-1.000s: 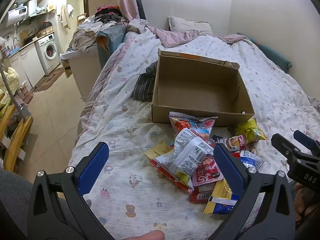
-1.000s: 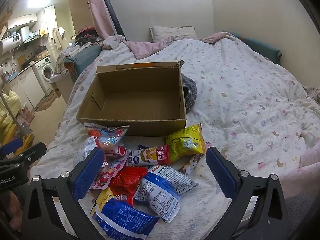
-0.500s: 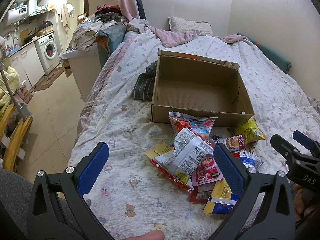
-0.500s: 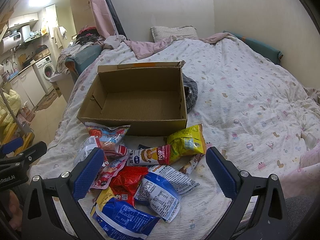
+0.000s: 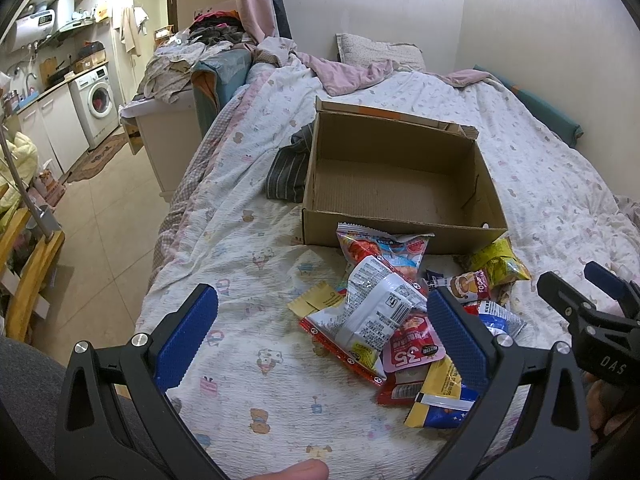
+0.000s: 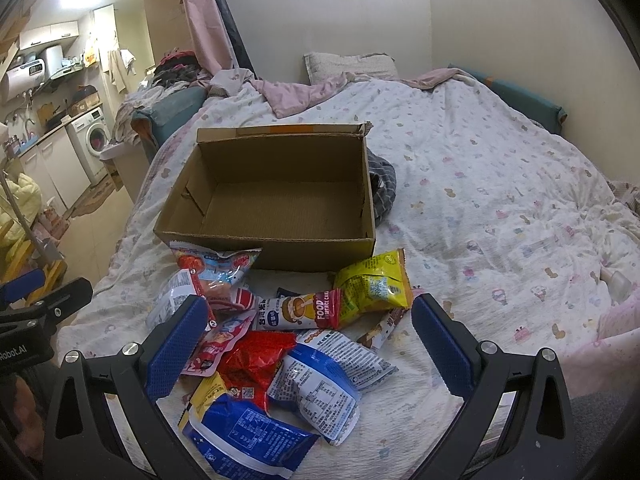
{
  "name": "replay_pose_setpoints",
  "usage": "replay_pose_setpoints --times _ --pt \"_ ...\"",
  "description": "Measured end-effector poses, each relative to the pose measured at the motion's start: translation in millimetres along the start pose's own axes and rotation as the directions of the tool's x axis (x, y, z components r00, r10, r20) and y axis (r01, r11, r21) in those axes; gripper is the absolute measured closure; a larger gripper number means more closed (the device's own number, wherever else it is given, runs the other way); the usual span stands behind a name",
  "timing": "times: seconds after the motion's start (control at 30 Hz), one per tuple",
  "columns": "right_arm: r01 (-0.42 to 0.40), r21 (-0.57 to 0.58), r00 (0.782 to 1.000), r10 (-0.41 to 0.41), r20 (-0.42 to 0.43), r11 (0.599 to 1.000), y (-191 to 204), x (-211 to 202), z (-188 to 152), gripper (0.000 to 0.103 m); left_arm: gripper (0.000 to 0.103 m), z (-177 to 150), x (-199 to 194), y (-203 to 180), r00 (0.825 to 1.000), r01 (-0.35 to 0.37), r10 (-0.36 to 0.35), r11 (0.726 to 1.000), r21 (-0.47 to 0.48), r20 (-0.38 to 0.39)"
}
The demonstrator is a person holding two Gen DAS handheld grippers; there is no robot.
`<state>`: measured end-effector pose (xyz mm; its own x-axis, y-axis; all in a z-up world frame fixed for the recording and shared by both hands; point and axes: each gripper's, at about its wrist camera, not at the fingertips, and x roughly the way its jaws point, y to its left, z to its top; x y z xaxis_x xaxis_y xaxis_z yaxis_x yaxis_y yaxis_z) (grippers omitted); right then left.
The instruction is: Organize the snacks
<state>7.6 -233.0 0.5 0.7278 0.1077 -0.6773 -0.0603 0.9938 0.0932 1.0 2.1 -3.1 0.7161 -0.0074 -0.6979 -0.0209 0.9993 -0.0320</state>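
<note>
An open, empty cardboard box stands on the bed. Several snack packets lie in a loose pile just in front of it: a white packet, a yellow-green packet, a red packet and a blue packet among them. My left gripper is open and empty, hovering over the pile's left side. My right gripper is open and empty above the pile. Each gripper shows at the edge of the other's view.
The bed has a patterned white quilt, a pink blanket and a pillow at the head. A dark striped cloth lies beside the box. The bed's left edge drops to a tiled floor; a wall runs along the right.
</note>
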Motion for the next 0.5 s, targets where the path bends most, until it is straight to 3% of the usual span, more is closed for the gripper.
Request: replay_pose_setpoints --times 0.5 --pt "0.001 -0.001 1.0 -0.001 0.0 1.0 0.4 0.0 -0.3 0.0 0.0 0.2 -1.2 -1.3 1.0 0.003 -0.003 1.0 -0.002 -0.006"
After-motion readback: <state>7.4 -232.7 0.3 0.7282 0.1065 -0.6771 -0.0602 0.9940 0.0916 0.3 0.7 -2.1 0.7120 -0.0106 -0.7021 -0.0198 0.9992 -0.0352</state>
